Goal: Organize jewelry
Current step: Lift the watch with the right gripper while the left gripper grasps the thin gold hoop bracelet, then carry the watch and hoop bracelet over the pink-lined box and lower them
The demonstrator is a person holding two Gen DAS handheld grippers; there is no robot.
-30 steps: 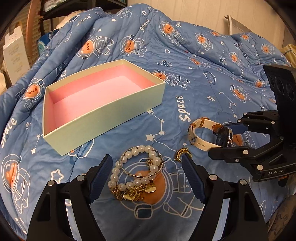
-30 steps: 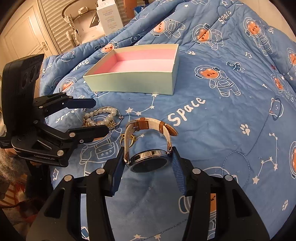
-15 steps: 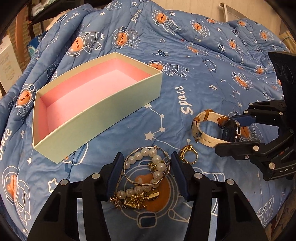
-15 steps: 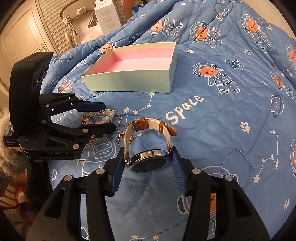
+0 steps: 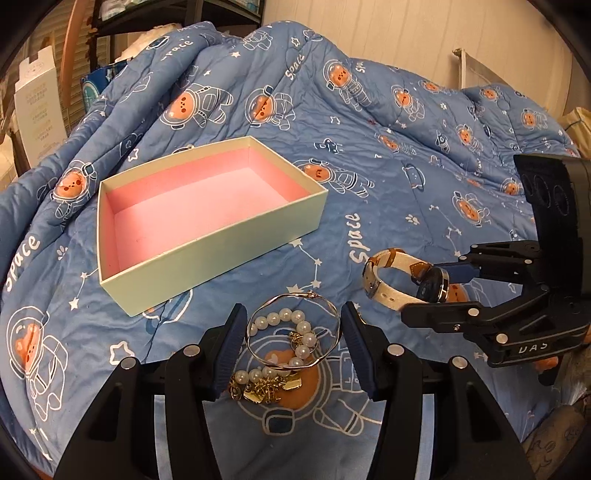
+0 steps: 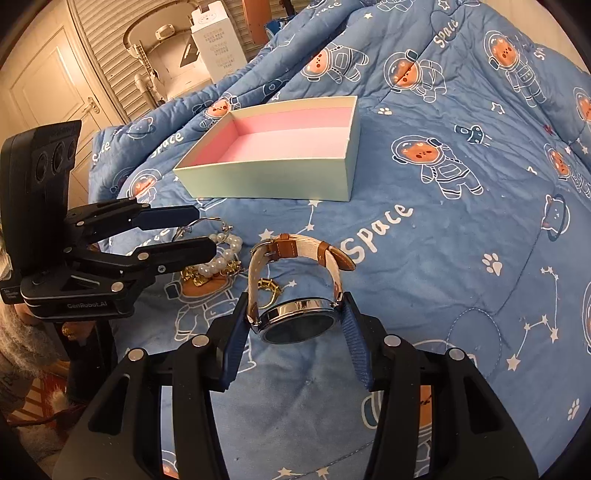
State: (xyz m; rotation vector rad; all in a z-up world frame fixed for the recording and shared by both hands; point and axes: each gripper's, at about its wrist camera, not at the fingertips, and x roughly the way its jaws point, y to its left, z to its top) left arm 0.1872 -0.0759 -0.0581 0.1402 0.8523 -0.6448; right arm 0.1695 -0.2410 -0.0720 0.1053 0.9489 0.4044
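My left gripper (image 5: 292,332) is shut on a thin gold bangle (image 5: 332,314), held a little above the quilt. Under it lie a pearl bracelet (image 5: 297,319) and a heap of gold charms (image 5: 266,387). The right wrist view shows the left gripper (image 6: 203,229) from the side, over the pearl bracelet (image 6: 221,258). My right gripper (image 6: 295,314) is shut on a watch (image 6: 299,325) with a white and brown strap, its pads on the case. A small gold ring (image 6: 269,286) lies beyond the watch. The pale green box (image 5: 221,266) with a pink inside stands open further back, with nothing in it.
All of this rests on a blue quilt (image 5: 369,129) printed with astronaut bears, rumpled toward the back. A white carton (image 6: 218,40), a louvred door (image 6: 103,48) and a shelf (image 5: 177,14) stand beyond the bed's far left edge.
The left jaws closed from wide apart onto the gold bangle and raised it a little off the pearl bracelet. The right gripper kept still with the watch.
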